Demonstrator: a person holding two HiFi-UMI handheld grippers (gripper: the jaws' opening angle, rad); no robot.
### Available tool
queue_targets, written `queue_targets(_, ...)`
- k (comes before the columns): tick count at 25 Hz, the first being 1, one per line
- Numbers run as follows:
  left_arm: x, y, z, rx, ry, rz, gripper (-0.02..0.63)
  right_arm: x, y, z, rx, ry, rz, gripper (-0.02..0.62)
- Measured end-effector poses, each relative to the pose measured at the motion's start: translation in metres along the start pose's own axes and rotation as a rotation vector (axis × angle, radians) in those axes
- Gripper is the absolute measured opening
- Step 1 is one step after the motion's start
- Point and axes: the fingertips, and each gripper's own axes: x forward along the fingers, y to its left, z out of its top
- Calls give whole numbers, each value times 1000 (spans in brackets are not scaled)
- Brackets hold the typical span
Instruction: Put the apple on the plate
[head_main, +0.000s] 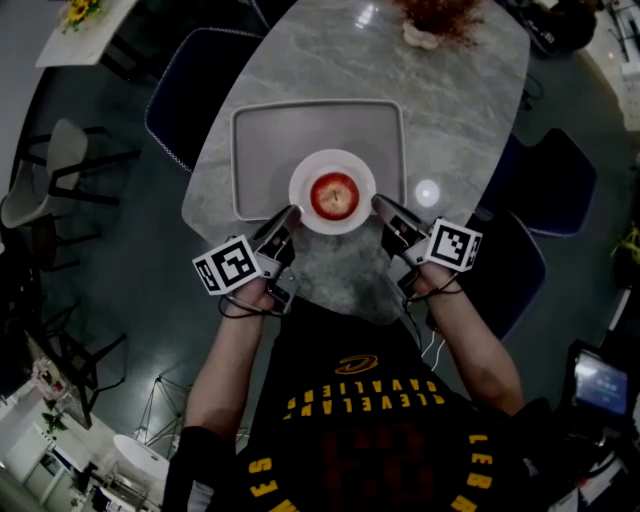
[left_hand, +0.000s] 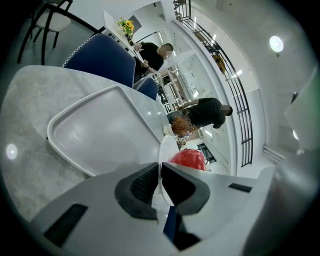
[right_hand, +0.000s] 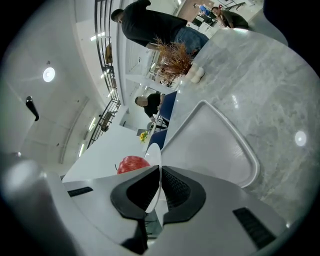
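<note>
Count: one apple (head_main: 334, 195), one white plate (head_main: 333, 158), one grey tray (head_main: 270, 130), two grippers. Apple sits dead centre on plate, smack between both grippers. Left gripper (head_main: 289, 216) clamped on plate's left rim, right gripper (head_main: 381, 205) pinching right rim. Plate over tray's near edge, marble table (head_main: 450, 90) underneath.

There was one apple (head_main: 334, 194), one plate (head_main: 303, 180), one tray (head_main: 268, 140) and one table (head_main: 450, 90), plus two grippers: the left gripper (head_main: 291, 213) and the right gripper (head_main: 379, 204).
</note>
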Motion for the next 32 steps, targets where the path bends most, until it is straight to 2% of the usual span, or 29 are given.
queue_targets(7, 23, 13, 34, 2, 25, -14, 25, 32, -18, 23, 14, 9, -22, 26)
queue_targets(10, 28, 18, 43, -25, 28, -27, 25, 41, -20, 27, 13, 10, -24, 26)
queue_targets(18, 38, 28, 49, -29, 42, -31, 25, 54, -30, 30, 17, 13, -13, 26)
queue_targets(22, 44, 36, 46, -36, 65, -14, 25, 50, -47, 20, 113, 19, -93, 25)
queue_targets(26, 47, 41, 42, -55, 93, 3, 25, 50, -50, 19, 101, 32, -104, 26)
queue_targets(29, 54, 54, 42, -64, 104, 10, 25, 59, -56, 21, 79, 40, -72, 26)
queue_targets(32, 55, 56, 39, -77, 118, 25, 25, 56, -60, 16, 122, 42, -105, 26)
